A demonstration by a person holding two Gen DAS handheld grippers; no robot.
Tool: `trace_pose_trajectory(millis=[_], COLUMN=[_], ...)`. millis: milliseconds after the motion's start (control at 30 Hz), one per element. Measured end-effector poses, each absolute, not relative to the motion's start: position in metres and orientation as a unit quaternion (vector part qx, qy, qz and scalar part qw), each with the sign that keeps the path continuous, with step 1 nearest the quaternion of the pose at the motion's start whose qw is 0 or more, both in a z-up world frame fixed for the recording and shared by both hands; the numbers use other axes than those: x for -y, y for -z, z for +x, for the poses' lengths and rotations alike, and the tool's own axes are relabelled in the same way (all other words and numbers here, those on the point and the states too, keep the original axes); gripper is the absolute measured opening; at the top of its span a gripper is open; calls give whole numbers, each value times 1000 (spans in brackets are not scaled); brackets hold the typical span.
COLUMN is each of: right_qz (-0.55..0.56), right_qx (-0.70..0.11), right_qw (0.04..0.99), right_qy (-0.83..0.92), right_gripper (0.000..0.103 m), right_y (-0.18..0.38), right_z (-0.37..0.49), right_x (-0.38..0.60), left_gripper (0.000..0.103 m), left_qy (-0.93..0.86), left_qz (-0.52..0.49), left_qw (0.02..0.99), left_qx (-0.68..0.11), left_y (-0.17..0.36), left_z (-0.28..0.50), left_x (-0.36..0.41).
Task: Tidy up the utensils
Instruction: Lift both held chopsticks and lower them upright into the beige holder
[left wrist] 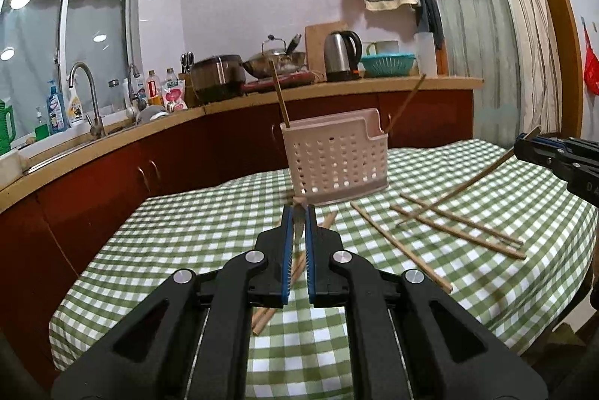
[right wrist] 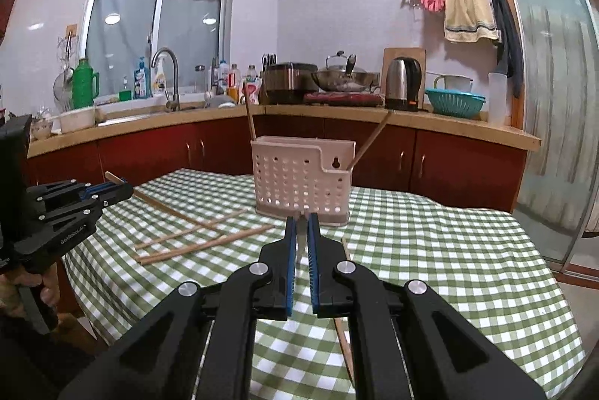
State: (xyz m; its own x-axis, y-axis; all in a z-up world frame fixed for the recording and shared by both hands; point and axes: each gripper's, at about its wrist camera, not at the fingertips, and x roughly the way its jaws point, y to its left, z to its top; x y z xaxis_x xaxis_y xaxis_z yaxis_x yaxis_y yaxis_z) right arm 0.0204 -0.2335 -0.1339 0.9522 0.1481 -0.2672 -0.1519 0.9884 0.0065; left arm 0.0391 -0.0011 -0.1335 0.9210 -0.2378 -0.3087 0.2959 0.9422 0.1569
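A pale pink perforated utensil holder point(left wrist: 335, 162) point(right wrist: 302, 182) stands on the green checked table with two chopsticks point(left wrist: 281, 100) point(right wrist: 368, 141) leaning in it. My left gripper point(left wrist: 298, 211) is shut on a chopstick seen end-on; in the right wrist view point(right wrist: 112, 188) the held chopstick point(right wrist: 161, 205) slants down to the cloth. My right gripper point(right wrist: 300, 222) is shut on a chopstick; in the left wrist view point(left wrist: 533, 140) that chopstick point(left wrist: 468, 186) slants down to the table. Loose chopsticks point(left wrist: 456, 228) point(right wrist: 202, 244) lie on the cloth.
The table point(left wrist: 187, 243) point(right wrist: 449, 250) has a green checked cloth. Behind it runs a counter point(left wrist: 337, 93) with a sink tap point(left wrist: 84, 93), bottles, pot, wok, kettle point(left wrist: 342, 55) and teal colander point(right wrist: 455, 102). A glass door point(right wrist: 554, 82) is at right.
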Motion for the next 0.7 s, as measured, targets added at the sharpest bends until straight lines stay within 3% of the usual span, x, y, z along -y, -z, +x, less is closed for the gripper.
trace_pose_trajectory(millis=[700], right_qz=[10], right_qx=[-119], right_qw=[990], right_qy=[-78], right_gripper=[7], right_y=[102], right_z=[48], right_x=[235], left_gripper=[7], left_qy=[141], left_qz=[62], left_qw=[980], left_qx=[-127], left_y=[91], left_z=[72], left_x=[-10])
